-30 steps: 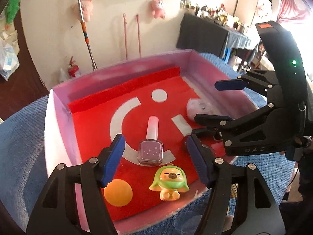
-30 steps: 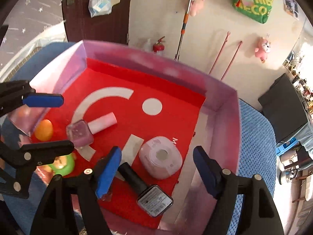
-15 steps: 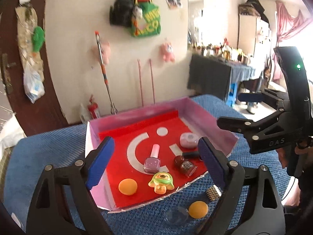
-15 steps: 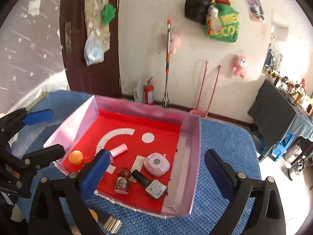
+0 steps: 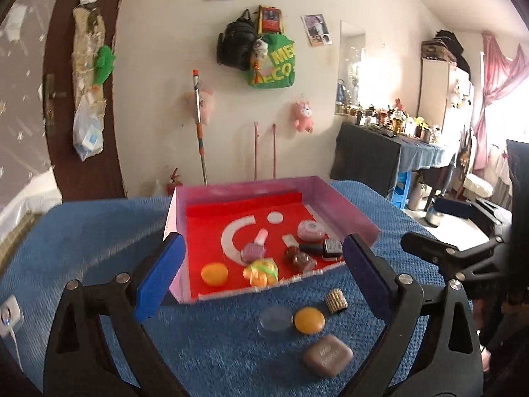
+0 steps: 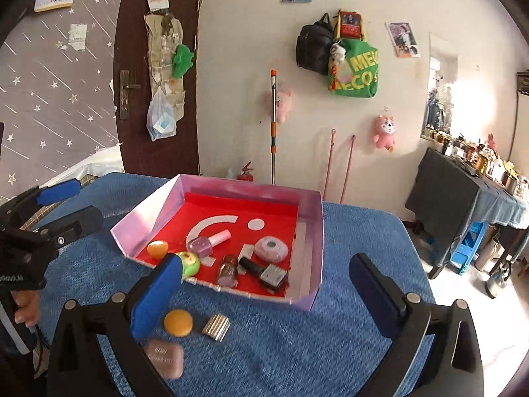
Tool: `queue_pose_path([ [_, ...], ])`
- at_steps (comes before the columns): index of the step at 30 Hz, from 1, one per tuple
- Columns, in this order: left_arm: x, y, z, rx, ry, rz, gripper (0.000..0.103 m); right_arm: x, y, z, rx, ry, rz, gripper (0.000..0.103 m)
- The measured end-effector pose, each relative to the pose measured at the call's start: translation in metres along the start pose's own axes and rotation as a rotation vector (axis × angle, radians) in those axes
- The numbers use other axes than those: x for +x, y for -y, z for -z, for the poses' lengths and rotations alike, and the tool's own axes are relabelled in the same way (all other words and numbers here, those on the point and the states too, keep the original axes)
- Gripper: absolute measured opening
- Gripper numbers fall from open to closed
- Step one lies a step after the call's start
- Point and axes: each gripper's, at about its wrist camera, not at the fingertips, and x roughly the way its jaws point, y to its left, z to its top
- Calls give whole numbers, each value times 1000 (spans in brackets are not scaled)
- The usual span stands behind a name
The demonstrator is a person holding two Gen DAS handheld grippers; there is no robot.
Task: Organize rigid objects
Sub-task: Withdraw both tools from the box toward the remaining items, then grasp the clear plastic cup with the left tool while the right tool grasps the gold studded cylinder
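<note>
A pink-walled tray [image 5: 344, 205] with a red floor holds a nail polish bottle [image 5: 254, 248], a green figurine [image 5: 261, 271], an orange disc [image 5: 215, 274], dark bottles [image 5: 297, 258] and a pink round case [image 5: 310, 230]. In front of it on the blue cloth lie a clear lid [image 5: 276, 319], a second orange disc [image 5: 309, 320], a ridged gold piece [image 5: 335, 300] and a brown bar [image 5: 327, 355]. My left gripper [image 5: 263, 243] and right gripper [image 6: 264, 261] hover short of the tray [image 6: 310, 231]. Both sets of jaws are opening, with nothing between them.
The blue cloth [image 5: 82, 238] covers the whole table. A white socket with a cable [image 5: 8, 317] lies at its left edge. A mop [image 5: 200, 132] leans on the wall behind. A black-draped side table [image 5: 367, 158] stands far right.
Both grippers have drawn back and upward from inside the tray and spread their jaws wide. The loose items on the cloth before the tray have come into view.
</note>
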Motion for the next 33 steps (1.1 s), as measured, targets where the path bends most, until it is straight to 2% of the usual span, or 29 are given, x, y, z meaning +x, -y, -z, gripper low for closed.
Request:
queue_pose_path([
  [7,5,4,41,-36,-69,11,97,-9,-14,45,27,-6,8,103],
  [14,22,3,75,-75,-173,13,97,6,-17,76,74,-68,-14,103],
  [21,36,-2,88,-102,-239,-3,97,22,-18,95,95,-124,-20,103],
  [33,55,-11,90,-122,-308,3,97,37,-13,99,117,-166,-38,103],
])
